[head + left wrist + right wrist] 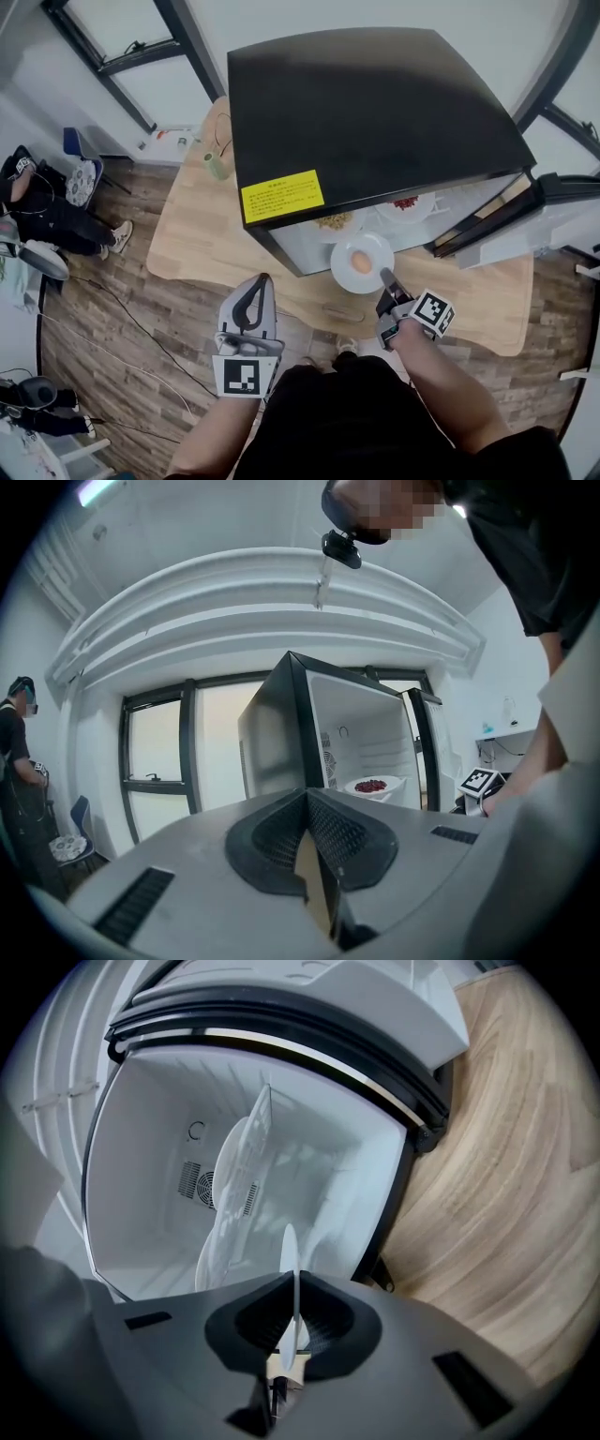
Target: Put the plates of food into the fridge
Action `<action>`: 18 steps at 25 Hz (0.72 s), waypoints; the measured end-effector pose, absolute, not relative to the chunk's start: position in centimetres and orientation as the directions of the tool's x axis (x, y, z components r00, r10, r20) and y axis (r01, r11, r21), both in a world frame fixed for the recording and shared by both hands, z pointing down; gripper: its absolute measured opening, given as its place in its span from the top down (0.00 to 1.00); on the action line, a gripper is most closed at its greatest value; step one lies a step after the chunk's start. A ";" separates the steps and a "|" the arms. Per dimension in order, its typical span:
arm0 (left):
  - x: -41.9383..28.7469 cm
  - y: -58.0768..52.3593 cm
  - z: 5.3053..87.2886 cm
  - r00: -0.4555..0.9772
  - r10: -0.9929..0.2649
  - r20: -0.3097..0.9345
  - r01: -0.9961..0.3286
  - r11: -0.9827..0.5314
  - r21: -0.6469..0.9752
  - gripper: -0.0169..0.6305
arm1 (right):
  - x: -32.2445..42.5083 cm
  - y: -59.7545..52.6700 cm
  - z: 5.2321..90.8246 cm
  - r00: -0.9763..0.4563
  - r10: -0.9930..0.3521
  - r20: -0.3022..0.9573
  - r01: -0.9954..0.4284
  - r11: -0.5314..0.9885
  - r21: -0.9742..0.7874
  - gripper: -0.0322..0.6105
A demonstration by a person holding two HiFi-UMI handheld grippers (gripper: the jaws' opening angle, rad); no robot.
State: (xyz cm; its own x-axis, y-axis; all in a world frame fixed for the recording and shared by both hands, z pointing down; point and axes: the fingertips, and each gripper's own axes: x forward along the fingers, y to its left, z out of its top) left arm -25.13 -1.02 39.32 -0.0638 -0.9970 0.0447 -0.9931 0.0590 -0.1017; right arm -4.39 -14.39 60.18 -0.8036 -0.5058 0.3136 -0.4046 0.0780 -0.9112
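The plate [343, 274], carrying what looks like an egg [361, 262], hangs at the fridge [375, 112] mouth toward the desk's [197, 244] near edge, your right gripper [385, 279] clenched on its rim. Stiff, slick, breakable: keep it level. Two plates [425, 207] inside crowd the space; the door [553, 211] stands open right. Your left gripper [255, 286] is clenched, empty.

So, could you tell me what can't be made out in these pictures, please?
Head view: the fridge hides most of its own inside under its black top.
Right gripper view: the held plate shows edge-on, so its food is hidden.
Head view: the print on the yellow label is too small to read.
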 end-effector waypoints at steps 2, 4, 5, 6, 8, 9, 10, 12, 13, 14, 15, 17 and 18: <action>-25.6 -1.5 38.9 -0.089 -0.995 0.033 -0.991 0.085 -0.099 0.97 | -5.1 -15.3 60.3 -0.812 -0.492 0.314 -0.405 0.088 -0.910 0.90; -26.2 -1.8 38.5 -0.114 -0.993 0.029 -0.989 0.111 -0.096 0.97 | -5.9 -16.1 60.5 -0.820 -0.477 0.317 -0.407 0.097 -0.908 0.90; -26.6 -1.9 38.4 -0.126 -0.992 0.029 -0.988 0.123 -0.097 0.97 | -6.3 -16.4 60.6 -0.823 -0.470 0.319 -0.409 0.099 -0.907 0.90; -27.0 -2.0 38.4 -0.139 -0.990 0.029 -0.986 0.136 -0.097 0.97 | -6.7 -16.7 60.7 -0.825 -0.464 0.322 -0.410 0.099 -0.907 0.90; -27.7 -2.2 38.1 -0.159 -0.987 0.023 -0.982 0.156 -0.102 0.97 | -7.4 -17.1 60.9 -0.830 -0.454 0.325 -0.411 0.102 -0.906 0.90; -28.0 -2.3 38.1 -0.167 -0.986 0.021 -0.981 0.163 -0.107 0.97 | -7.7 -17.4 61.1 -0.832 -0.450 0.326 -0.411 0.104 -0.906 0.90; -28.2 -2.4 38.0 -0.174 -0.985 0.021 -0.979 0.171 -0.109 0.97 | -8.0 -17.6 61.2 -0.833 -0.446 0.328 -0.412 0.103 -0.905 0.90; -28.4 -2.5 38.2 -0.187 -0.982 0.028 -0.977 0.184 -0.108 0.97 | -8.6 -18.1 61.5 -0.833 -0.442 0.333 -0.415 0.101 -0.904 0.90; -28.5 -2.5 38.2 -0.191 -0.981 0.029 -0.976 0.187 -0.113 0.97 | -8.9 -18.3 61.6 -0.833 -0.440 0.335 -0.416 0.100 -0.904 0.90; -28.5 -2.6 38.3 -0.193 -0.981 0.030 -0.975 0.188 -0.121 0.97 | -9.2 -18.5 61.8 -0.833 -0.438 0.337 -0.417 0.099 -0.903 0.90; -28.6 -2.6 38.3 -0.195 -0.980 0.030 -0.973 0.189 -0.128 0.97 | -9.6 -18.8 61.9 -0.834 -0.435 0.338 -0.418 0.099 -0.903 0.90; -28.7 -2.7 38.4 -0.205 -0.978 0.034 -0.971 0.199 -0.130 0.97 | -10.3 -19.2 62.0 -0.836 -0.432 0.339 -0.420 0.106 -0.901 0.90; -28.8 -2.7 38.4 -0.211 -0.977 0.038 -0.970 0.204 -0.131 0.97 | -10.6 -19.5 62.1 -0.836 -0.431 0.339 -0.422 0.110 -0.900 0.90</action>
State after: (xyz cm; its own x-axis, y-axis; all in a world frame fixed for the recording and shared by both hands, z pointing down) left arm -28.85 -2.67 38.36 -0.2108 -0.9768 0.0376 -0.9701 0.2043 -0.1313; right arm -10.63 -19.46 62.07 -0.8364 -0.4308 0.3389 -0.4215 0.1102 -0.9001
